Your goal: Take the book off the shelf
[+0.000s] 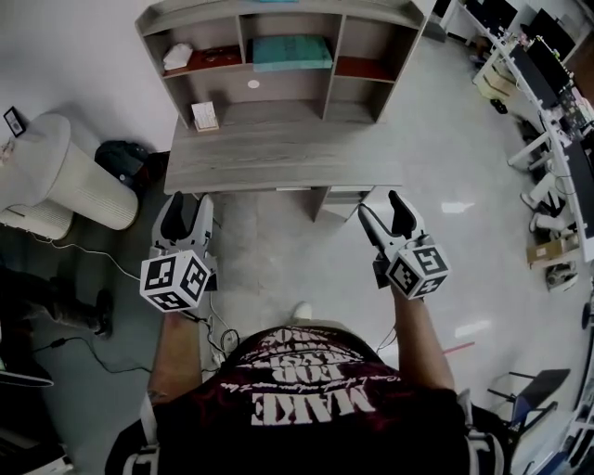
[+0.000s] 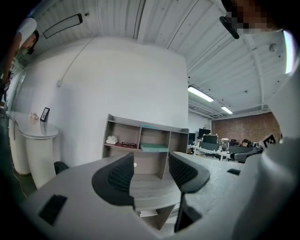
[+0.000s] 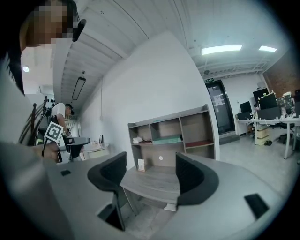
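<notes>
A teal book (image 1: 292, 53) lies flat in the middle compartment of the grey shelf unit (image 1: 278, 19) that stands on the back of a wooden desk (image 1: 278, 153). My left gripper (image 1: 190, 202) hangs in front of the desk's left front corner, open and empty. On the other side, my right gripper (image 1: 380, 204) is in front of the right front corner, also open with nothing between its jaws. Both point level at the desk from a distance. The left gripper view shows the book (image 2: 154, 147) beyond my left gripper (image 2: 151, 171). In the right gripper view the book (image 3: 166, 139) lies past my right gripper (image 3: 151, 171).
The left compartment holds a white object (image 1: 178, 56) and a dark red item (image 1: 218, 61); a red item (image 1: 364, 68) lies in the right one. A small card (image 1: 205, 116) stands on the desk. A white round stand (image 1: 74, 176) and black bag (image 1: 125, 158) are left; office desks (image 1: 548, 93) right.
</notes>
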A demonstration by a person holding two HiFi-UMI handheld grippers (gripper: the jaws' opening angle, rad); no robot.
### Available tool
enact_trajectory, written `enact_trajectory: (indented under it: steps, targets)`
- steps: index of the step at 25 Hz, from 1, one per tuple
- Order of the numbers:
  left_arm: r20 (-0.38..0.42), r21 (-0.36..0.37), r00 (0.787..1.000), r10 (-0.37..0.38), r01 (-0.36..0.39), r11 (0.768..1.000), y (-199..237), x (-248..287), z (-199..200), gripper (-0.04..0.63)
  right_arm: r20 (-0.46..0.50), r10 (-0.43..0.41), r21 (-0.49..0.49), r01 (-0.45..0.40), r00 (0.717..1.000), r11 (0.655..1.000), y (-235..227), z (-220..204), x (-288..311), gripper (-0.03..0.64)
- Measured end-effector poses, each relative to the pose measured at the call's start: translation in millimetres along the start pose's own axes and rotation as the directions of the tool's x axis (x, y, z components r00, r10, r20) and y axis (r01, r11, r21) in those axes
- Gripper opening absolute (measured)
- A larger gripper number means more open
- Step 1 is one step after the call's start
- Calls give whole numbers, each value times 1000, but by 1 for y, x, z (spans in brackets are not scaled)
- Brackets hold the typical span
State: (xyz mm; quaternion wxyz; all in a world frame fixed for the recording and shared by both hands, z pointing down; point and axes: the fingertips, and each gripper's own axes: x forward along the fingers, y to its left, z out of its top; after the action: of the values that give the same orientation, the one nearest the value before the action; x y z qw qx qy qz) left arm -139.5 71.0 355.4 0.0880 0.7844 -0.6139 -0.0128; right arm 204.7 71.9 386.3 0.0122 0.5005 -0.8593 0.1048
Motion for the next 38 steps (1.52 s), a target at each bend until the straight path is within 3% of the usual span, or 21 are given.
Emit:
enact_trajectory:
  steps: [5,9,12,16,21,28,38]
  targets:
    - [-3,-6,1000,21,-21,1000,-9,13,-1,222,4,8,-2,-8,1000,1000,-34,10,6,324]
    - [-50,-12,997,61,-62,998,-3,9,-15,222,-1,40,27,-40,999,999,-37,11,9,324]
    - [-39,-10,997,68,-69,998,0,8,-13,222,0,61,37,-61,998,997,-35,15,13,324]
    - [-1,60,998,66,-66,996,-7,6,-3,222,-16,50,-26,-50,999,998,-32,15,18,324]
    - [-7,141,998,57,-56,988,-11,22,-1,222,-16,36,-7,-36,999,999,-41,12,28,324]
    - [-37,108,999,33,-29,994,2,52,-6,224,-35,44,-2,-44,998,999,-48,14,66,324]
    - [-37,77,999,0,3,997,35,142,3,222,-43,49,-6,-49,998,999,-64,33,147,324]
